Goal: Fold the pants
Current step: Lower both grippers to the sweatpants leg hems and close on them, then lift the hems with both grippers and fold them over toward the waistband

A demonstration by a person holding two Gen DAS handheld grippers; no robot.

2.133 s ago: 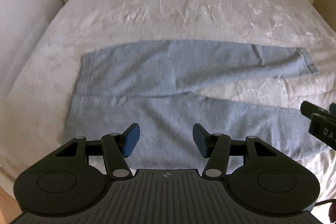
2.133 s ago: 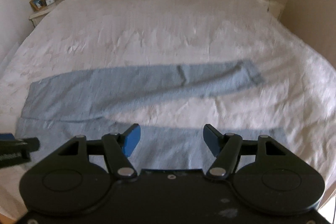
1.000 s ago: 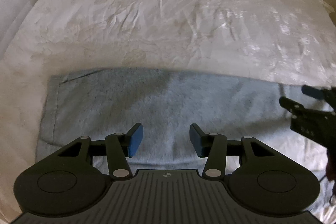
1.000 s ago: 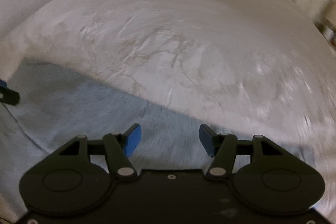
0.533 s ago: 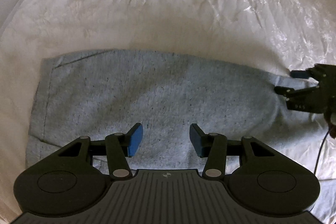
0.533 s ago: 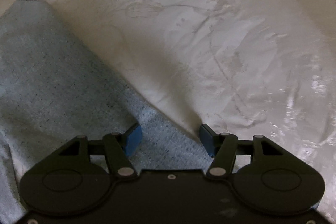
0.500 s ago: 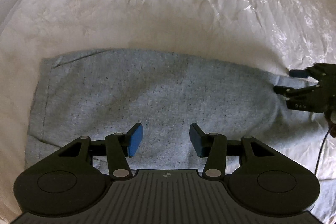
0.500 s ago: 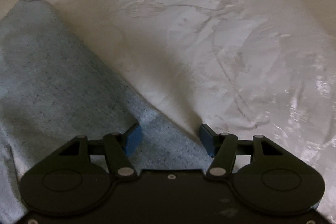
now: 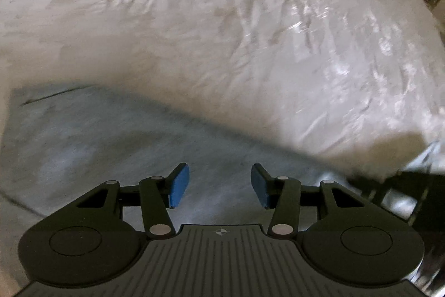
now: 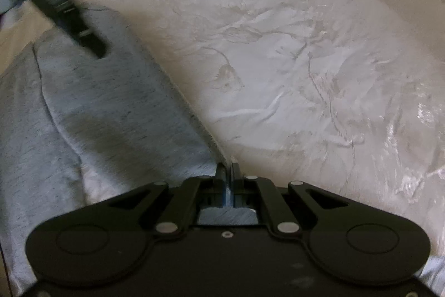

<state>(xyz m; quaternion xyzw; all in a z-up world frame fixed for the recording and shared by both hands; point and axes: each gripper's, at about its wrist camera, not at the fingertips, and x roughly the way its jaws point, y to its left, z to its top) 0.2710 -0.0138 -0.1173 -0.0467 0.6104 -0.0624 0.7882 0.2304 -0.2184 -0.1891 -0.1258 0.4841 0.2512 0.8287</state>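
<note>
On the bed point(image 9: 222, 18), grey pants point(image 10: 97, 107) lie flat; right gripper point(image 10: 227, 171) pinched together on their far edge (cloth between the pads); left gripper point(image 9: 219, 183) spread, hanging over the fabric, gripping nothing.

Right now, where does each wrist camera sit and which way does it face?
Left wrist: behind the left gripper, angled steeply down at the grey knit pants on the white embossed bedspread; its blue pads stand apart.
Right wrist: behind the right gripper, angled down at the pants' far edge; jaws shut on the fabric.
Shared: pants, bedspread; each view catches a blurred dark shape at its edge, seemingly the other gripper.
</note>
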